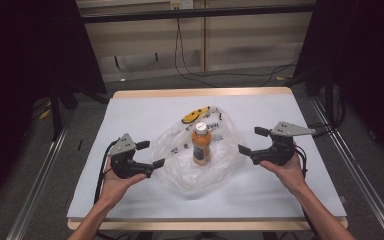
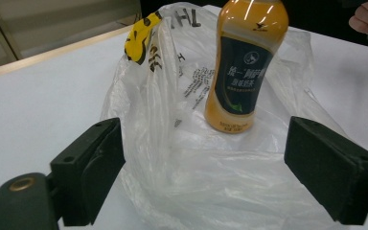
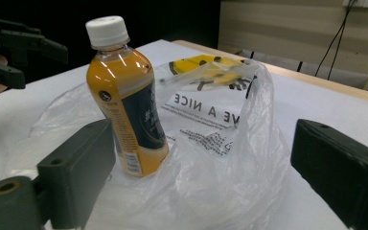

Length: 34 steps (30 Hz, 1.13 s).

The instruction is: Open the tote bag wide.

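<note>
High view: an orange drink bottle with a white cap (image 1: pixel 201 145) stands upright on a crumpled clear plastic bag (image 1: pixel 180 165) mid-table (image 1: pixel 130 107), between the left gripper (image 1: pixel 149 155) and right gripper (image 1: pixel 250 141), both with jaws spread.

Left gripper view: its jaws gape, gripping nothing, the bag (image 2: pixel 196 177) between them.

Right gripper view: jaws likewise released; the bottle (image 3: pixel 124 110) stands near its left jaw.

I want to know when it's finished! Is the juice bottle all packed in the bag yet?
Partly. The bottle stands upright in the middle of the clear plastic bag, which lies spread wide around it on the table. Nothing is held now: the left gripper and right gripper sit open at either side of the bag. Probably left: gathering the bag up around the bottle.
</note>
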Motion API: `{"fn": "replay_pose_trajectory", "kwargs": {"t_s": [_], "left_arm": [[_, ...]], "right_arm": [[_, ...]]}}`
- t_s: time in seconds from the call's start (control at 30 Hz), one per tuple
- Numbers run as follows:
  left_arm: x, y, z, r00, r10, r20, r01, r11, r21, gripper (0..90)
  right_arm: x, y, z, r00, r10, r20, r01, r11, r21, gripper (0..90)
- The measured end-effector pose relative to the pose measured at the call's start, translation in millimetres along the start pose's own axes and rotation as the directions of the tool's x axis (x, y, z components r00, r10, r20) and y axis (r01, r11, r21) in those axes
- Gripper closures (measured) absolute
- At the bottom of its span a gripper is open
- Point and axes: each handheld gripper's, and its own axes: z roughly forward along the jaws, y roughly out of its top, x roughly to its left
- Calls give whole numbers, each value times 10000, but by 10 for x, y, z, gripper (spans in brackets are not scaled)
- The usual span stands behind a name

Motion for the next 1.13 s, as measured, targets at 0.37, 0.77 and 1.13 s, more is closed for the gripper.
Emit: {"fn": "replay_pose_trajectory", "kwargs": {"t_s": [0.37,0.77,1.13], "left_arm": [[-132,-180,-285,9992,-157,-379,137,9985,-524,36],[-300,-492,-552,9911,-534,-1219,441,9960,-777,27],[-200,-620,-656,9854,-869,-1467,753,9937,-824,29]], "right_arm": [[188,-127,-339,9992,330,229,-326,9994,-147,19],[226,-428,-731,9906,714,1171,-712,9974,-53,30],[198,-548,-896,9837,1143,1386,-1082,9928,-509,44]]}}
